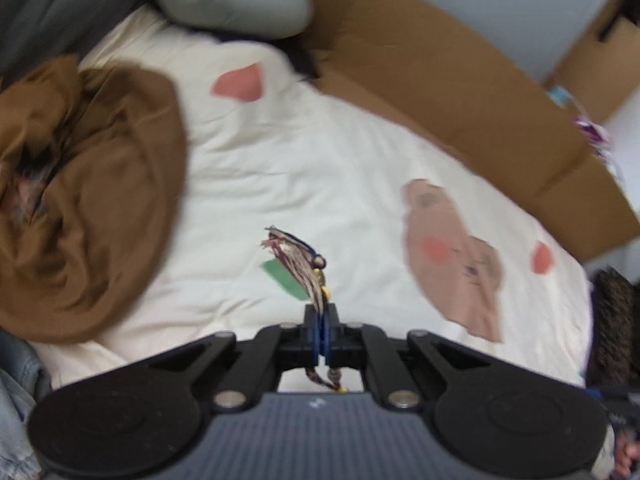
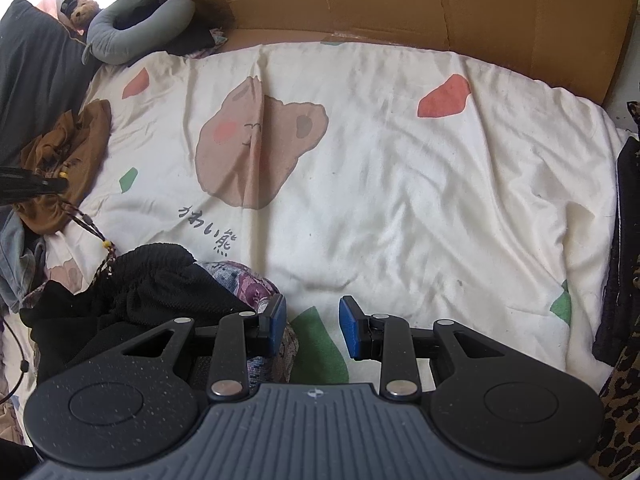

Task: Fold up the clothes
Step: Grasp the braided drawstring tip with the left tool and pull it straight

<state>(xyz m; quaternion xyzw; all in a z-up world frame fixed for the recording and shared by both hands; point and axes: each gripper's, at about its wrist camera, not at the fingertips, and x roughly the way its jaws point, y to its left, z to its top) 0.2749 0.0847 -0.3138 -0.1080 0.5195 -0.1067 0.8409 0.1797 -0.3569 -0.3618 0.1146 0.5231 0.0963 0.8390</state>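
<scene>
1. Beaded multicoloured tassel cord [image 1: 306, 268] pinched in the left gripper [image 1: 321, 322], blue pads pressed together on it.
2. Trails to the black ribbed garment [image 2: 156, 280] heaped near left (on cream bear-print bedding [image 2: 400, 200]).
3. Right gripper [image 2: 312, 326] parted, empty.
4. Crumpled brown garment [image 1: 100, 200] far left.

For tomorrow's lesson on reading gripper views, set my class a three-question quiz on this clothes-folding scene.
1. True or false: the left gripper is shut on a beaded tassel cord.
2. What lies between the pads of the right gripper? A) a black garment B) nothing C) a brown garment
3. Fill in: the brown garment lies on the bedspread near a grey ____ pillow.

Key: 1 true; 2 B; 3 neck
</scene>
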